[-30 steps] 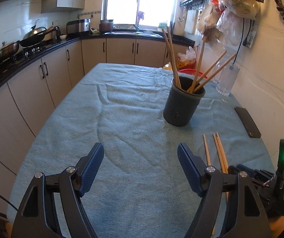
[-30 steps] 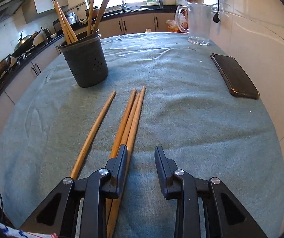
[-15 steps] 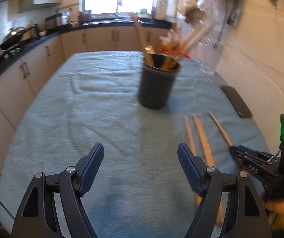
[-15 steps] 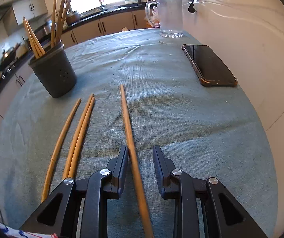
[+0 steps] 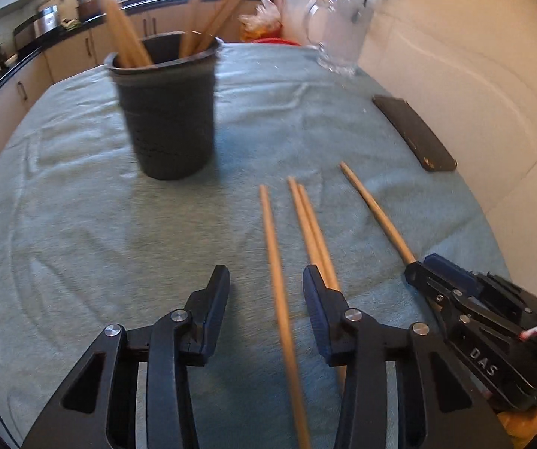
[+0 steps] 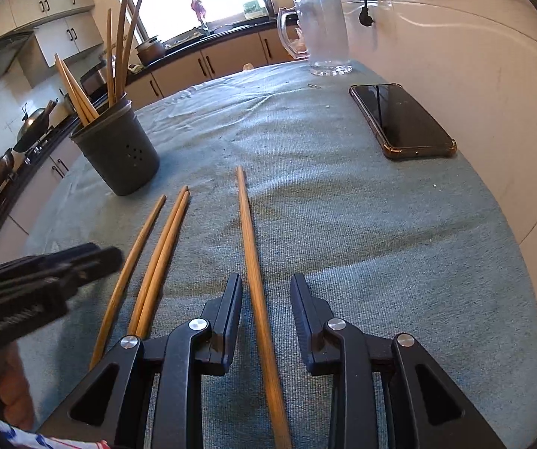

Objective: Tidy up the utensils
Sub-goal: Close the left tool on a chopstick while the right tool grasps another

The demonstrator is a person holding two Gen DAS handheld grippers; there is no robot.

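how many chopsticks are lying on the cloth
4. One lies between the right hand-held gripper's fingers, a touching pair to its left, and the leftmost single beyond them. More stand in the holder.

I count four loose wooden chopsticks on the teal-cloth worktop (image 6: 343,224), all lying flat and pointing roughly away from me. The leftmost chopstick (image 6: 130,265) lies alone; just to its right is a touching pair (image 6: 163,250); further right, apart from them, is a single chopstick (image 6: 253,262). Beyond their far tips, off to the left, a dark grey round utensil holder (image 6: 118,149) stands upright with small holes in its wall, and several more chopsticks (image 6: 115,45) lean out of it.
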